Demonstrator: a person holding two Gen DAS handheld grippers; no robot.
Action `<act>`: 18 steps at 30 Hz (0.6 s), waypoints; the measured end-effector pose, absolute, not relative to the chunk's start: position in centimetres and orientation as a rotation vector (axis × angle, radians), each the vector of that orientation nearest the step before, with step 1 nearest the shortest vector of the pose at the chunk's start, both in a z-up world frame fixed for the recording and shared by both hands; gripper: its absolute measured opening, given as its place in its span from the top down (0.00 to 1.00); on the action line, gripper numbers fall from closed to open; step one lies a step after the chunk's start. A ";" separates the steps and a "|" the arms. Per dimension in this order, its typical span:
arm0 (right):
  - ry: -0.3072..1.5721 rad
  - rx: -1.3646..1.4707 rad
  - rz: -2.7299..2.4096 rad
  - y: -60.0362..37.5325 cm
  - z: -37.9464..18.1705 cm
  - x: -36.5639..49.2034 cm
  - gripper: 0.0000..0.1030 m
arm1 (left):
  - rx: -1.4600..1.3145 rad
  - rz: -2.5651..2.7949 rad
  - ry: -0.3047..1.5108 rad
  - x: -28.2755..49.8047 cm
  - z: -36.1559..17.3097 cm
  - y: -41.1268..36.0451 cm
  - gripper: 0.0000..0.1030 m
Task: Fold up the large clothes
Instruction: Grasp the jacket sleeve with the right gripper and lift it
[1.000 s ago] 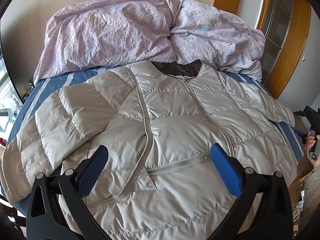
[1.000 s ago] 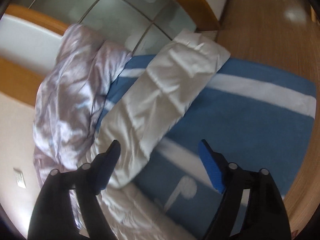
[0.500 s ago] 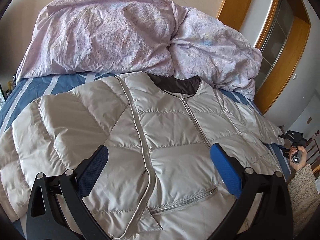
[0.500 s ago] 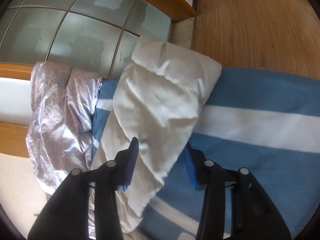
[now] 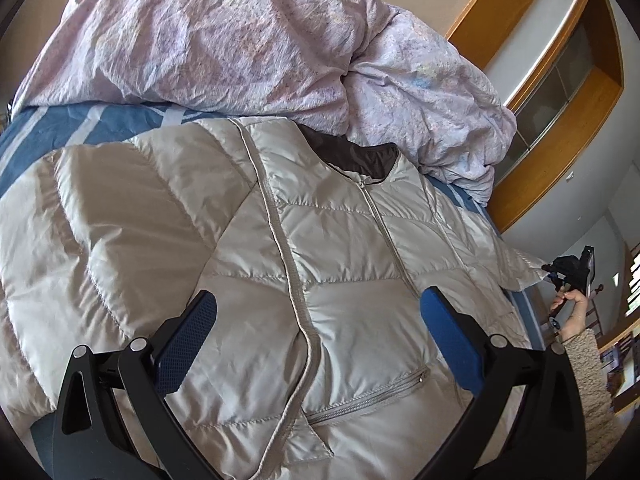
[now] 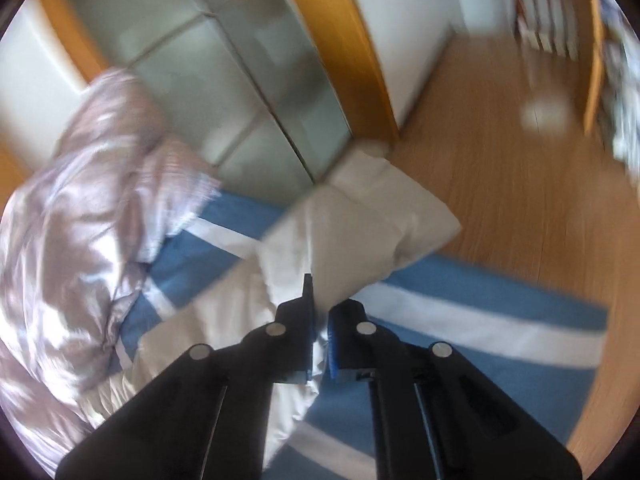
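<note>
A large beige quilted puffer jacket (image 5: pixel 340 264) lies front-up on the bed, zipped, with a dark collar lining toward the duvet. Its near sleeve is folded over the left of the body. My left gripper (image 5: pixel 318 312) is open and empty, hovering over the jacket's chest. My right gripper (image 6: pixel 319 312) is shut on the far sleeve (image 6: pixel 352 236) near its cuff and holds it lifted off the bed. In the left wrist view the right gripper (image 5: pixel 572 268) shows at the right edge by the sleeve end.
A crumpled lilac duvet (image 5: pixel 248 40) is heaped at the head of the bed. The bed has a blue sheet with white stripes (image 6: pixel 500 320). A wooden-framed glass wardrobe (image 6: pixel 248 92) stands beside it, and wood floor (image 6: pixel 520 184) lies beyond the bed edge.
My right gripper closed on the sleeve end and lifted it. My left gripper moved forward over the jacket toward the collar and stayed open.
</note>
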State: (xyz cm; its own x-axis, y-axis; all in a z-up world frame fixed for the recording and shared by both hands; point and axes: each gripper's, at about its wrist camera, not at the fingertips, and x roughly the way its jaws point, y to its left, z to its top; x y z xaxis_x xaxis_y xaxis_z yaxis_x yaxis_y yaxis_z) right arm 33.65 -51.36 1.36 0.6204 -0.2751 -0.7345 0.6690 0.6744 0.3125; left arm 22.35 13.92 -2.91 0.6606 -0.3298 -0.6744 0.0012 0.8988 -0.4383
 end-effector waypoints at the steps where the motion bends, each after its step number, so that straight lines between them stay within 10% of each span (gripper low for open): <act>1: 0.683 0.561 -0.562 -49.9 2.7 34.0 0.94 | -0.439 -0.194 0.836 22.4 -3.0 14.1 0.01; 18: 0.667 0.267 0.117 -27.2 7.7 35.4 0.94 | -0.458 -0.165 0.801 21.7 -2.6 15.0 0.01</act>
